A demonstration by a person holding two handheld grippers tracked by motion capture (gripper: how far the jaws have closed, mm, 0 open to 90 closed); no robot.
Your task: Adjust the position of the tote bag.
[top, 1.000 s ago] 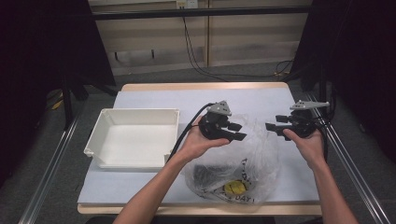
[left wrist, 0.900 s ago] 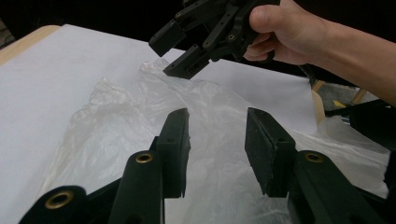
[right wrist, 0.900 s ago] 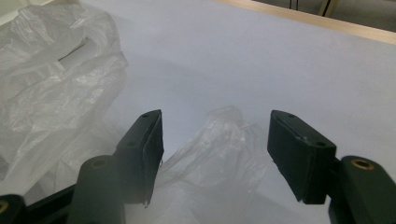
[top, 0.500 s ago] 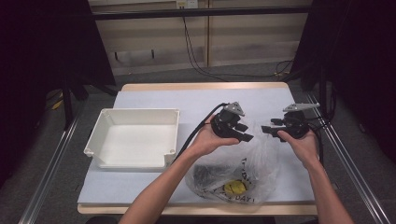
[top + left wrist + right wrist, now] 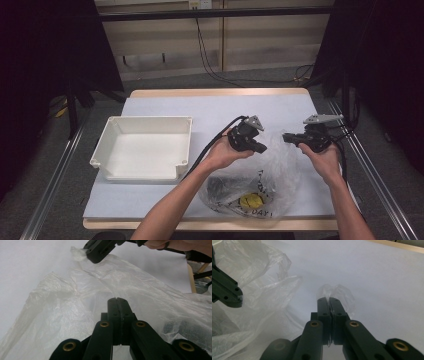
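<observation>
To the right of the white tray (image 5: 142,147), both the left hand-held gripper (image 5: 257,146) and the right hand-held gripper (image 5: 289,137) are closed on the thin plastic bag (image 5: 260,180), which may tear if they pull apart too strongly.

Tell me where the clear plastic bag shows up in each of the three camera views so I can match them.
High view: the plastic bag lies at the table's near edge, between both hands.
Left gripper view: it spreads across the middle, around the shut jaws.
Right gripper view: it bulks at the left, with a pinched tuft at the jaw tips.
Shared landmark: the pale table cover.
</observation>
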